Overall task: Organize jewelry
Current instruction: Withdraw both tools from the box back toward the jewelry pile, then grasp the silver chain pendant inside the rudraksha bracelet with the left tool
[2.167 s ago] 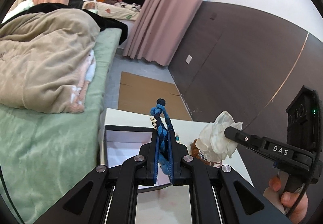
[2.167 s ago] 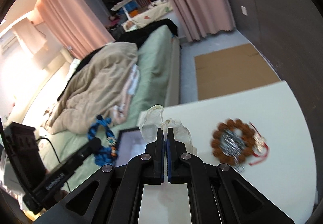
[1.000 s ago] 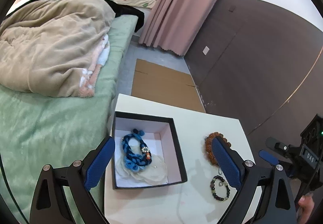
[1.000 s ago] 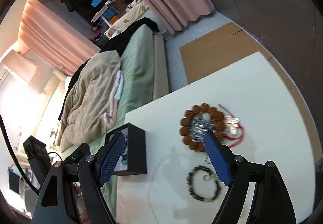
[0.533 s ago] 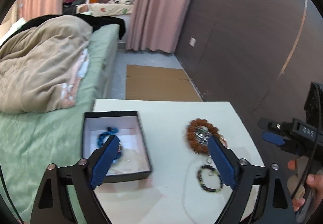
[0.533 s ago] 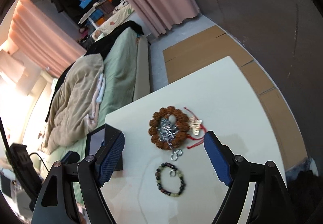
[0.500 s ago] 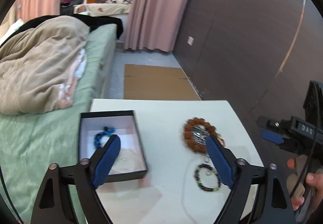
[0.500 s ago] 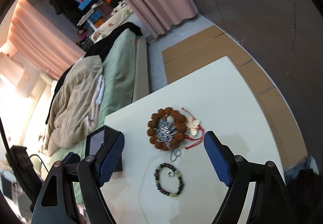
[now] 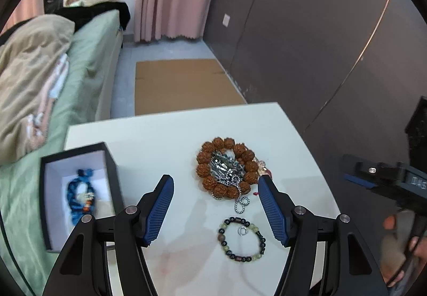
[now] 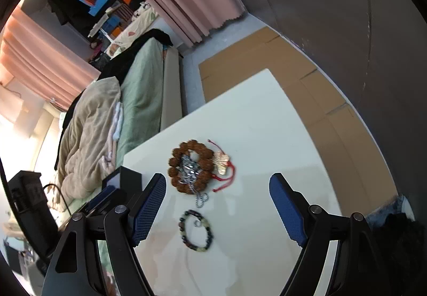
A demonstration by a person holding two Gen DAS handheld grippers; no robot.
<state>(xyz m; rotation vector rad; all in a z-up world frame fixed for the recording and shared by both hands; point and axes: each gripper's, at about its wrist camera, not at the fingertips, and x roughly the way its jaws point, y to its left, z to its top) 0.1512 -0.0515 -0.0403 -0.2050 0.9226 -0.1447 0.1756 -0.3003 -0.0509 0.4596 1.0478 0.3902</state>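
A black box [image 9: 112,165] with a white inside stands at the table's left and holds a blue braided bracelet [image 9: 80,195]. A brown bead bracelet [image 9: 205,162] with a silver chain [image 9: 226,165] inside it lies mid-table, a red cord charm [image 10: 225,162] beside it. A dark and pale green bead bracelet [image 9: 241,240] lies nearer me. My left gripper [image 9: 216,205] is open and empty above these two. My right gripper [image 10: 217,205] is open and empty over the table; it shows the brown bracelet [image 10: 190,165], the bead bracelet [image 10: 196,232] and the box [image 10: 128,178].
The white table [image 9: 165,141] ends near a dark wall [image 9: 293,28] on the right. A bed with a green sheet [image 9: 88,61] and a beige duvet [image 9: 24,61] lies left. Cardboard [image 9: 181,85] covers the floor beyond. The other gripper [image 9: 387,181] is at the right edge.
Both grippers opened and let go: the blue bracelet and the white pouch went into the box. Both then pulled back, and the left one swung right over the bead bracelets.
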